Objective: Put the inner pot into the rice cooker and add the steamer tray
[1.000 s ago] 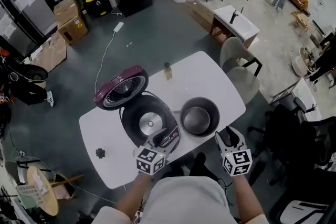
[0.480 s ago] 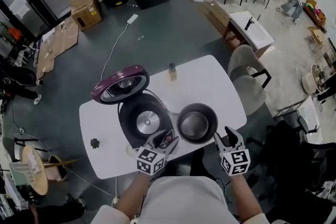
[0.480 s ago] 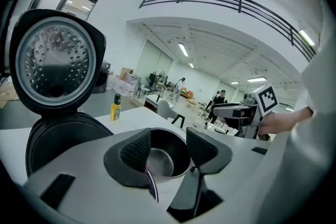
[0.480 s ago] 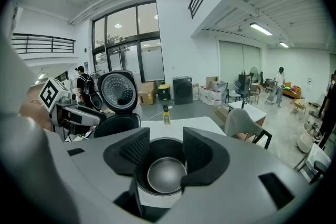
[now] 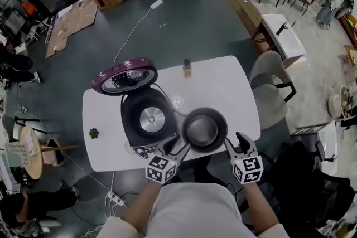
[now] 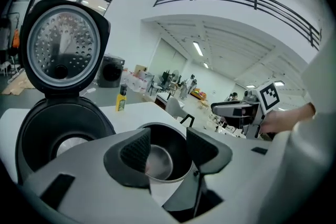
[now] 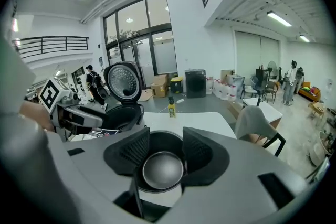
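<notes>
Dark inner pot (image 5: 204, 130) beside open rice cooker (image 5: 131, 114)

Grey-bodied left gripper (image 5: 175, 146) and right gripper (image 5: 235, 142) bear black ribbed fingers (image 6: 136, 150), white marker cubes (image 5: 160, 169); pale shirt (image 5: 195, 209).

The small dark thing (image 5: 93, 132) on the table's (image 5: 234, 92) left end is too small to identify. The left gripper (image 5: 177, 145) covers part of the rice cooker's (image 5: 134, 120) front panel. The bottle's (image 5: 187, 68) label is unreadable.
</notes>
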{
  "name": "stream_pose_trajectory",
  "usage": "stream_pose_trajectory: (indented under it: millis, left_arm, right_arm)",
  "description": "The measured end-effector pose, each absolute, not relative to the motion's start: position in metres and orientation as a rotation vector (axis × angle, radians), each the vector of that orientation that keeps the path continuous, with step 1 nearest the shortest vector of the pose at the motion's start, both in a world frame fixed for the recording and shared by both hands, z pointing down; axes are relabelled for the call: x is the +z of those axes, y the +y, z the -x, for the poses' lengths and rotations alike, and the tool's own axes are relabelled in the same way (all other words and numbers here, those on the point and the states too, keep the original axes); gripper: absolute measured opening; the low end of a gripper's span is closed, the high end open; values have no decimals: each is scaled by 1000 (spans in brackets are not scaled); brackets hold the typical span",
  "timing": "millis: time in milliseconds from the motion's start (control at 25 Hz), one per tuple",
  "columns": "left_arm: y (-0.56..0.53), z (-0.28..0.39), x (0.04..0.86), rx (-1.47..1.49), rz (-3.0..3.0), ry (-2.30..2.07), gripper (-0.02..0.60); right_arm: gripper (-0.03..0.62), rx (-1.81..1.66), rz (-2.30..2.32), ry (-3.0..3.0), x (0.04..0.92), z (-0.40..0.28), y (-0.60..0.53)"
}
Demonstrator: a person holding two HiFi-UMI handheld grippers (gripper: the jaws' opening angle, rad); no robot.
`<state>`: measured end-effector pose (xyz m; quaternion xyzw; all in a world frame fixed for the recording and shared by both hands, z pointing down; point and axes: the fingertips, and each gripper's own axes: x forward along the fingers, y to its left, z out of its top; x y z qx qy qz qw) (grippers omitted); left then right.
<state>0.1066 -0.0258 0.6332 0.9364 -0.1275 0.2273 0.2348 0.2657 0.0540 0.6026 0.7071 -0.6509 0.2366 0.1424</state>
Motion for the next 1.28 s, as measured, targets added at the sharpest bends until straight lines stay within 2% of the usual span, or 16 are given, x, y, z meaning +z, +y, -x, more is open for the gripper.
stream_pose_trajectory:
  millis: [1280]
  left_arm:
    - [6,-103,783,864,-2154,-880,229]
  right_arm:
    - [207,840,-1617,-1928,754,-295,35]
